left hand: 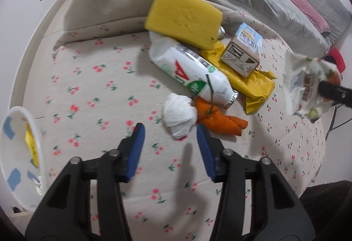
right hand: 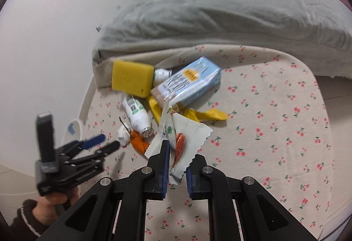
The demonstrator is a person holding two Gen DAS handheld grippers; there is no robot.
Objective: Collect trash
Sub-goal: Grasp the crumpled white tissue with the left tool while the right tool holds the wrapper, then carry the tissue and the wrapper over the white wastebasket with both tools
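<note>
right hand-held gripper (right hand: pixel 177 171) pinches snack wrapper (right hand: pixel 184 142)

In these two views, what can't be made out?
- Bin contents, left wrist view: cut off by the frame edge, rim hides most.
- Snack wrapper print: motion-blurred in the left wrist view, creased in the right.
- Small bottle, right wrist view: mostly behind the yellow sponge.
- Orange scrap: crumpled, partly under the white bottle.

On the bed (left hand: pixel 92 91) we see a sponge (left hand: pixel 183 18) leaning over a bottle (left hand: pixel 191 71), a carton (left hand: pixel 242 54) to its right on a flat packet (left hand: pixel 253 87). A tissue wad (left hand: pixel 179 117) lies nearest us, a bin (left hand: pixel 13 153) far left.
</note>
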